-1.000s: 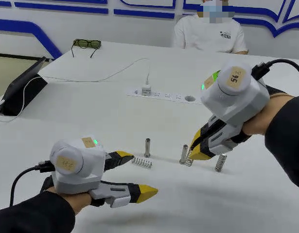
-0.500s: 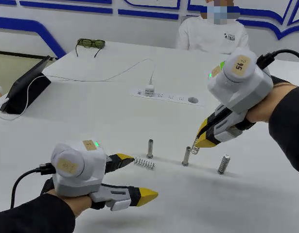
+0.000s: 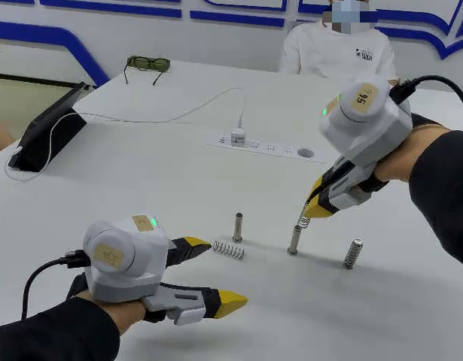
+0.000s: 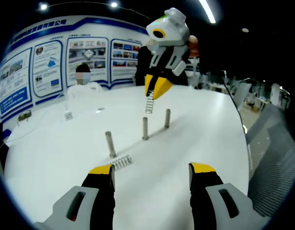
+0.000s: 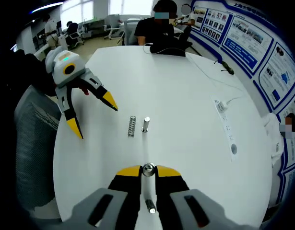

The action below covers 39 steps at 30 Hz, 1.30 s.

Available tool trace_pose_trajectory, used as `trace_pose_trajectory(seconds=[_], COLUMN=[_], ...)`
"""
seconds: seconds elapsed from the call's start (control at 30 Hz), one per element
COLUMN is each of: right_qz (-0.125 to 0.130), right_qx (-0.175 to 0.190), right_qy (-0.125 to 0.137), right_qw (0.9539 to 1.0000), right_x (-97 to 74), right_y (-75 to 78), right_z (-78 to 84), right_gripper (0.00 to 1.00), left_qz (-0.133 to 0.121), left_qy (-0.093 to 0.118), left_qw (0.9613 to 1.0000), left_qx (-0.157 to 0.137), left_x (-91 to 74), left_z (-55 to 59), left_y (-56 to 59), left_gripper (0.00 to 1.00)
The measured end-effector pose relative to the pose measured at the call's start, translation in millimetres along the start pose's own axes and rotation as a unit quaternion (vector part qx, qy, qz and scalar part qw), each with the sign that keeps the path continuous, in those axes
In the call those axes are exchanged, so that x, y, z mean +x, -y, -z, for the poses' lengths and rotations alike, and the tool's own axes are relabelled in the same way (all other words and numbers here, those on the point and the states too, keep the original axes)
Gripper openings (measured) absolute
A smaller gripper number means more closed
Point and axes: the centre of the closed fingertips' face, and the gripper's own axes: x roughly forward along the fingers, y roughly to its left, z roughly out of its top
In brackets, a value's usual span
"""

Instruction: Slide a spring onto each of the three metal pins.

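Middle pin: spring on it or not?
Not on. The upright middle metal pin is bare; the small steel coil spring hangs from the shut right gripper, its lower end just above the pin's top.

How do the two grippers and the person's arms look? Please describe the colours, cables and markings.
The left gripper and the right gripper each have a pale grey body and black jaws ending in pointed yellow tips. Each carries a tan sticker with handwriting, a small green light and a black cable at the back. The person wears black sleeves.
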Motion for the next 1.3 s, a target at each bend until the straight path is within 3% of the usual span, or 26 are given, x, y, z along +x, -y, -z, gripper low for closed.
trace_pose_trajectory(seconds=[0.47, 1.3], right_qz=[-0.008, -0.032], right_qx=[0.009, 0.02], right_qy=[-0.011, -0.044], right_qw=[0.9999, 0.9983], right_x=[15.1, 45.6], right_y=[6.2, -0.7], right_z=[5.1, 18.1], right_gripper=[0.12, 0.12], left_qz=[-0.007, -0.006], left_qy=[-0.004, -0.007], left_qw=[0.9999, 0.9999], left_qx=[-0.006, -0.012], left_x=[-1.9, -1.8], left_z=[5.4, 10.1], left_y=[-3.8, -3.9], left_gripper=[0.63, 0.61])
